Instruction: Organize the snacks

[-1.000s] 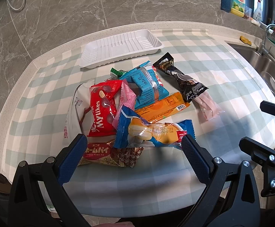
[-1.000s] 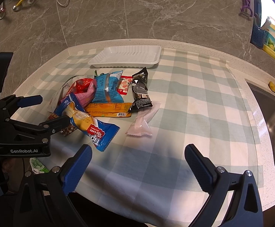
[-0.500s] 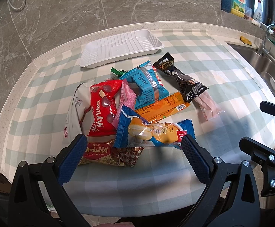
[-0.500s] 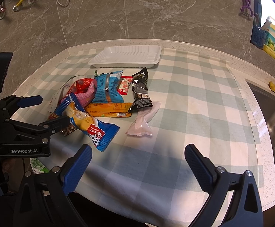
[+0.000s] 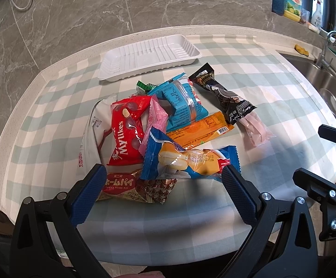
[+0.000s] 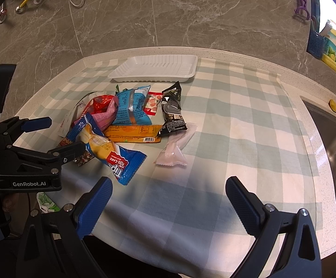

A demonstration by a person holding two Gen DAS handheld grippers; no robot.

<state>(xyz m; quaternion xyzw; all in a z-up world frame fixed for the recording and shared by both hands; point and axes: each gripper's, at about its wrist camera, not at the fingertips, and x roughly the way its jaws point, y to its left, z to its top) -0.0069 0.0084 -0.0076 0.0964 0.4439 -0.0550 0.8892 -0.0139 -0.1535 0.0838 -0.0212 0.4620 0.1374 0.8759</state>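
I hold both pairs of fingers spread wide and empty above the near edge of the worktop, which is covered by a checked cloth. My left gripper hovers just in front of the snack pile, its fingers straddling the blue roll-cake packet and the brown pie packet at the pile's near side. My right gripper hangs over bare cloth to the right of the pile, nearest the pale pink packet. In the pile, a red chocolate bag lies on its left, a blue packet in the middle, an orange bar under it, and a black wrapper on the right. The white tray sits just behind the pile, holding nothing. A sink lies far right of the pile.
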